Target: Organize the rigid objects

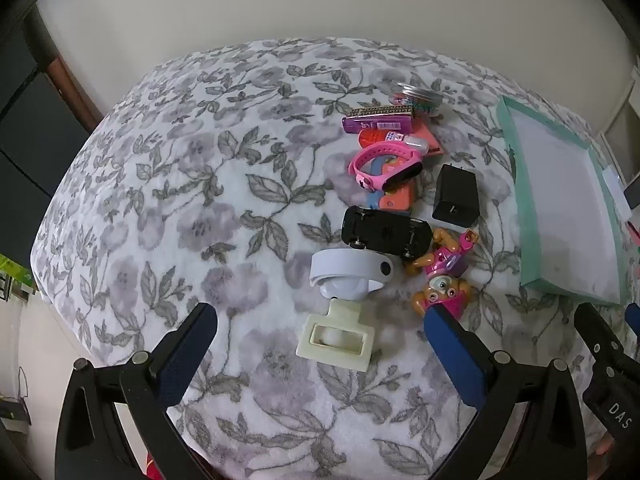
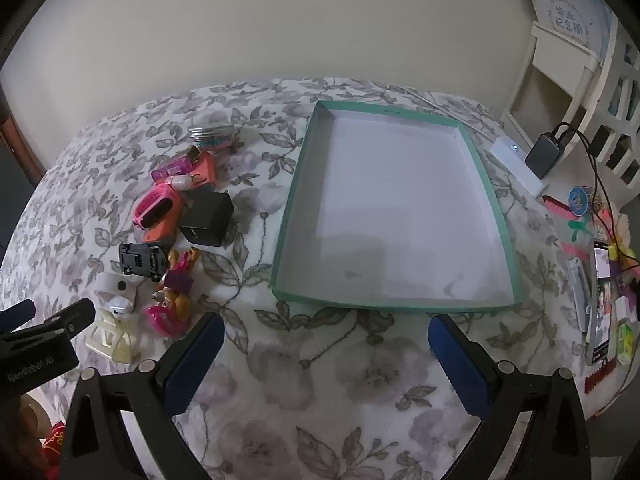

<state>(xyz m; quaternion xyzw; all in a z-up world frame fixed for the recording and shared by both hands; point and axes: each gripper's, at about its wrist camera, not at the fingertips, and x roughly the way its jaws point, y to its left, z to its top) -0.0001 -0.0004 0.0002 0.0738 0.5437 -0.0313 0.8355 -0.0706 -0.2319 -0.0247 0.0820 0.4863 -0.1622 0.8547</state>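
On the left tool (image 2: 52,320), white lettering "GenRobot.AI".

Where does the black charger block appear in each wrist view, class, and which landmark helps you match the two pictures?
Left wrist view: black charger block sits right of centre, between the pink watch and the green tray.
Right wrist view: it sits left of centre, left of the tray.
Shared landmark: the green tray.
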